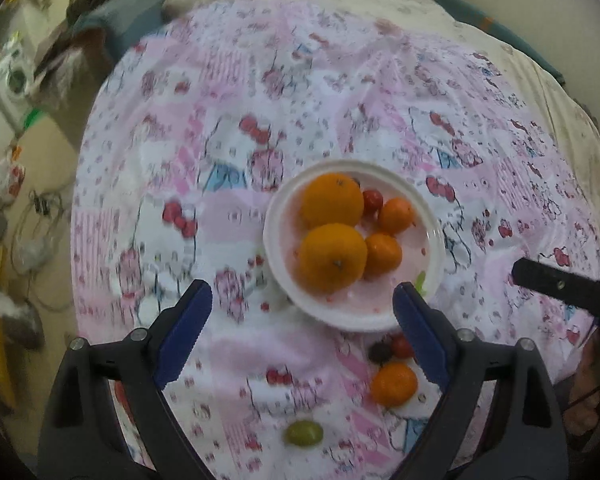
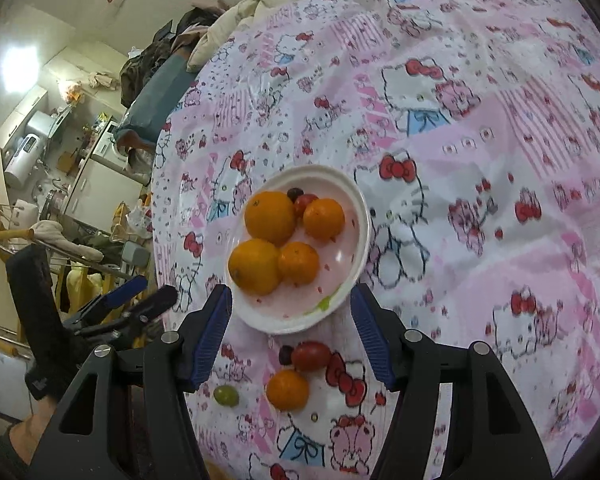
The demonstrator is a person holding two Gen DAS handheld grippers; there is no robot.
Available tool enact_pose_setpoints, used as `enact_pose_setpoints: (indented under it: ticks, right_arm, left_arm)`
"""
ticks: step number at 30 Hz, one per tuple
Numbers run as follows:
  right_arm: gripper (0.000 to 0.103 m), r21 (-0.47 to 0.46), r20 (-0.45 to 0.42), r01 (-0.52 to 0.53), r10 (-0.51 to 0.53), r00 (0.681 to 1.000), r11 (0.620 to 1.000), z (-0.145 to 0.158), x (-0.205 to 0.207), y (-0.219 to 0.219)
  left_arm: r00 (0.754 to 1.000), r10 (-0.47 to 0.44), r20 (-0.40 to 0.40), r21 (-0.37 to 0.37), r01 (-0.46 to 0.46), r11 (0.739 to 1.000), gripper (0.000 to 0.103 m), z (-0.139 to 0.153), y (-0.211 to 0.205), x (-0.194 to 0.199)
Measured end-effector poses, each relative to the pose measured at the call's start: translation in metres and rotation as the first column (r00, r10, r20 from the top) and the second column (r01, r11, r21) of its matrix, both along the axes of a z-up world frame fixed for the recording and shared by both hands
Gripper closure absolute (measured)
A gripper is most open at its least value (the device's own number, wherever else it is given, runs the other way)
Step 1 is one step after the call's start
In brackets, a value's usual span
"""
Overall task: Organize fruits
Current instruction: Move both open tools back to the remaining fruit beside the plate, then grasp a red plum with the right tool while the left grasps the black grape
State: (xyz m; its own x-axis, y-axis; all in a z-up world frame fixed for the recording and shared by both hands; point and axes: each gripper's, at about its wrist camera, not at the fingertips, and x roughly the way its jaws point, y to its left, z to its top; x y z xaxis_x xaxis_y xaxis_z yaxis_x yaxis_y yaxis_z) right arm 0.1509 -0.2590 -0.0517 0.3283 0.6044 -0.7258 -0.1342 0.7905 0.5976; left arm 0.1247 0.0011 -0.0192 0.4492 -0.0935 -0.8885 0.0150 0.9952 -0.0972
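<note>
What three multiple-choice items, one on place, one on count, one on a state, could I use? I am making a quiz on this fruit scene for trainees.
1. Where does the green grape lie?
A. in the plate
B. on the cloth, nearer the camera than the plate
C. between gripper fingers

2. How many orange citrus fruits sit in the white plate?
A. two
B. four
C. six

3. What state is the right gripper in?
A. open, holding nothing
B. shut on a tomato
C. shut on the plate rim

Answers: 1 B, the grape rests on the patterned cloth beside a loose orange. 2 B, two large and two small. 3 A, its blue fingers stand wide apart.
</note>
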Motion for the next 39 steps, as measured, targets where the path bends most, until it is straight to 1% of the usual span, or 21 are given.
enact_pose_setpoints:
  ticks: [2, 5, 9, 12, 18, 20, 23, 27, 30, 33, 35, 37, 38, 39]
  right_arm:
    - [0.038, -0.023, -0.017, -0.005, 0.004, 1.000, 1.000, -0.004, -0.006, 0.000]
    - [0.038, -0.056, -0.052, -0.012, 0.009, 0.999, 0.998, -0.011, -0.014, 0.000]
    - [0.038, -0.052, -0.069, -0.024, 0.020, 0.997, 0.998, -0.017, -0.022, 0.003]
    - [0.038, -0.056, -0.085, -0.032, 0.027, 0.996, 0.998, -0.023, -0.024, 0.007]
    - [0.038, -0.043, -0.163, -0.042, 0.034, 0.986, 0.998, -0.047, -0.020, 0.016]
    - [0.038, -0.040, -0.197, -0.052, 0.044, 0.980, 0.998, -0.056, -0.020, 0.020]
    - [0.038, -0.043, -0.225, -0.082, 0.070, 0.972, 0.996, -0.067, -0.021, 0.031]
    - [0.038, -0.051, -0.258, -0.111, 0.095, 0.962, 0.992, -0.081, -0.020, 0.045]
    - [0.038, -0.073, -0.266, -0.133, 0.109, 0.958, 0.988, -0.089, -0.018, 0.057]
    - [0.041, -0.101, -0.268, -0.142, 0.111, 0.957, 0.985, -0.097, -0.014, 0.065]
    - [0.044, -0.106, -0.264, -0.134, 0.102, 0.959, 0.985, -0.099, -0.013, 0.065]
    - [0.052, -0.102, -0.262, -0.121, 0.091, 0.961, 0.987, -0.100, -0.011, 0.063]
    - [0.063, -0.105, -0.261, -0.117, 0.086, 0.961, 0.988, -0.100, -0.011, 0.061]
    - [0.063, -0.092, -0.266, -0.111, 0.083, 0.961, 0.990, -0.101, -0.011, 0.058]
  left_arm:
    - [1.000, 0.008, -0.022, -0.032, -0.009, 0.999, 0.013, -0.001, 0.003, -0.008]
    - [0.999, 0.039, -0.031, -0.050, -0.041, 0.998, 0.013, -0.002, 0.005, -0.018]
    - [0.996, 0.069, -0.056, -0.117, -0.075, 0.990, 0.013, -0.016, 0.012, -0.025]
    - [0.992, 0.099, -0.076, -0.103, -0.106, 0.989, 0.013, -0.029, 0.017, -0.024]
    - [0.981, 0.186, -0.058, -0.085, -0.191, 0.978, 0.013, -0.030, 0.033, -0.021]
    - [0.974, 0.214, -0.076, -0.100, -0.221, 0.970, 0.013, -0.032, 0.040, -0.021]
    - [0.961, 0.252, -0.116, -0.142, -0.267, 0.953, 0.013, -0.037, 0.050, -0.021]
    - [0.955, 0.267, -0.130, -0.154, -0.285, 0.946, 0.013, -0.038, 0.054, -0.022]
    - [0.956, 0.260, -0.132, -0.162, -0.280, 0.946, 0.013, -0.037, 0.053, -0.023]
    - [0.959, 0.249, -0.132, -0.158, -0.269, 0.950, 0.013, -0.036, 0.051, -0.023]
    - [0.960, 0.249, -0.131, -0.156, -0.268, 0.951, 0.013, -0.037, 0.052, -0.023]
    - [0.960, 0.246, -0.134, -0.150, -0.265, 0.952, 0.013, -0.038, 0.051, -0.023]
    - [0.960, 0.242, -0.138, -0.149, -0.262, 0.953, 0.013, -0.040, 0.051, -0.023]
    - [0.961, 0.234, -0.146, -0.151, -0.256, 0.955, 0.013, -0.041, 0.049, -0.023]
